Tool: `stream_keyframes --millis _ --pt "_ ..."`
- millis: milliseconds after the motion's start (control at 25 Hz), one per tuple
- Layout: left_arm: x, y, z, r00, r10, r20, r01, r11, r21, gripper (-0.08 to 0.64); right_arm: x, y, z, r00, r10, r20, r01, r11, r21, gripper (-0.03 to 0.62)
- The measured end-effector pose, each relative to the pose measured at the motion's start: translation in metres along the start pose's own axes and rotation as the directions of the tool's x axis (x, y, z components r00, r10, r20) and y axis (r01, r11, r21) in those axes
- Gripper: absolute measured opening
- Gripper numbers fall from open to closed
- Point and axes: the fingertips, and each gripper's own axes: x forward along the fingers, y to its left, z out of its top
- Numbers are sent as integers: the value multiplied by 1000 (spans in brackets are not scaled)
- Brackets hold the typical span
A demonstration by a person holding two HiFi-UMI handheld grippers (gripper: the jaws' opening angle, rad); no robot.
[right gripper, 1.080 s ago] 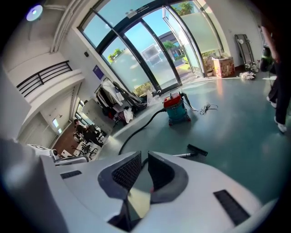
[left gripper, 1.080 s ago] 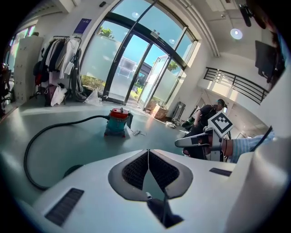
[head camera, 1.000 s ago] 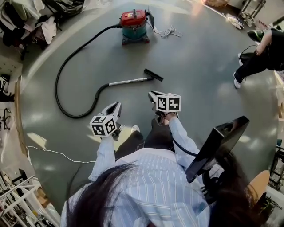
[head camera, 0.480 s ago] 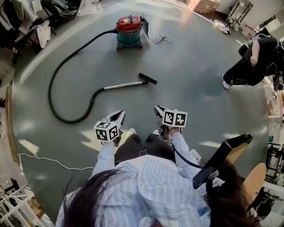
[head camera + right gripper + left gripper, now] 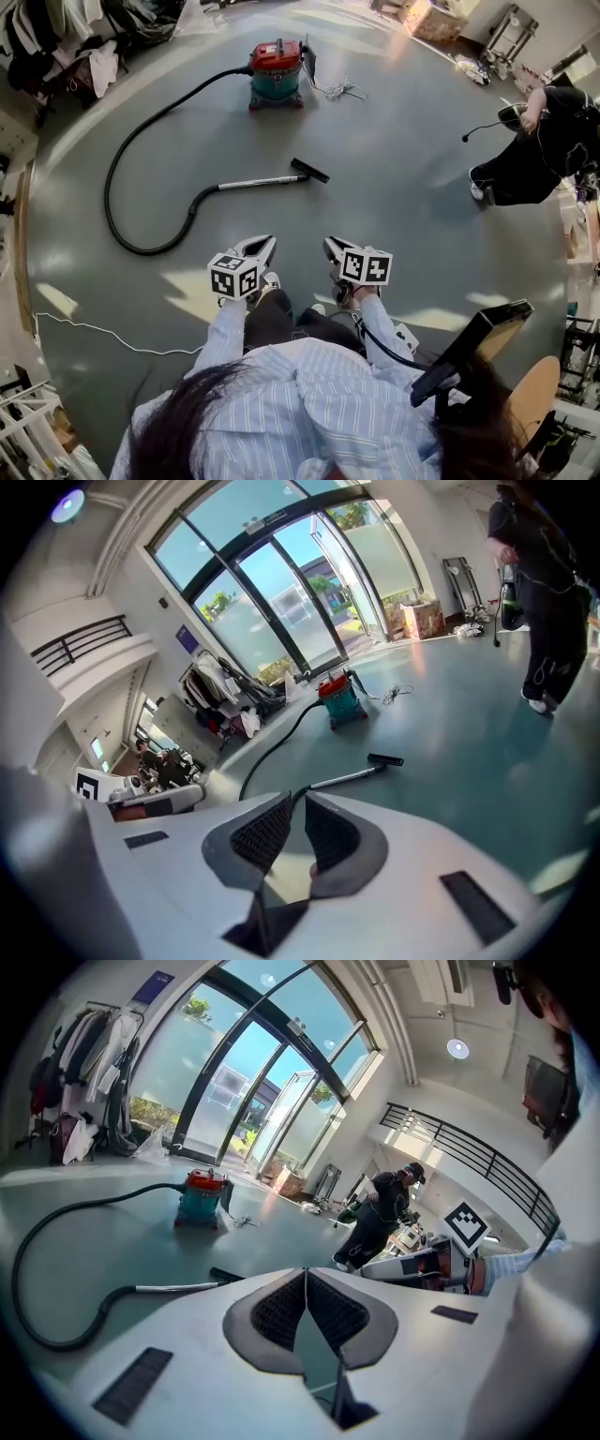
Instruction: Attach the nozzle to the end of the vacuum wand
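Note:
A silver vacuum wand lies on the grey floor with a black nozzle at its right end; I cannot tell whether the two are joined. A black hose runs from the wand to the red and teal vacuum. My left gripper hangs in the air short of the wand, shut and empty. My right gripper is beside it, its jaws a narrow gap apart with nothing between. The wand and nozzle show beyond the jaws in both gripper views.
A person in black bends over at the right. Clothes and bags pile up at the far left. A thin white cord lies on the floor at the near left, and the vacuum's cable beside the vacuum.
Both grippers have moved lower in the head view, the left one also rightwards, and stand closer together. Their jaws look the same. The person in black has shifted at the right.

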Motion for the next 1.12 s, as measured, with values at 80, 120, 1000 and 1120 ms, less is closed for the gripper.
stream_keyframes --millis 80,120,1000,1120 --pt "2 -18 -9 1000 4 6 -4 1000 1 11 -9 -8 -12 1000 15 -6 -16 1000 -22 51" --pt "3 -27 -14 1000 2 7 -2 1000 -1 11 -14 -12 -17 1000 22 -10 -22 999 -33 51" --pt "46 -128 -58 1000 -14 -2 14 998 60 11 -77 -65 -42 999 48 -4 -49 989 -140 51" --pt "47 -123 -52 1000 -20 -18 21 998 61 11 -74 -62 -34 999 42 -2 -42 991 -129 51"
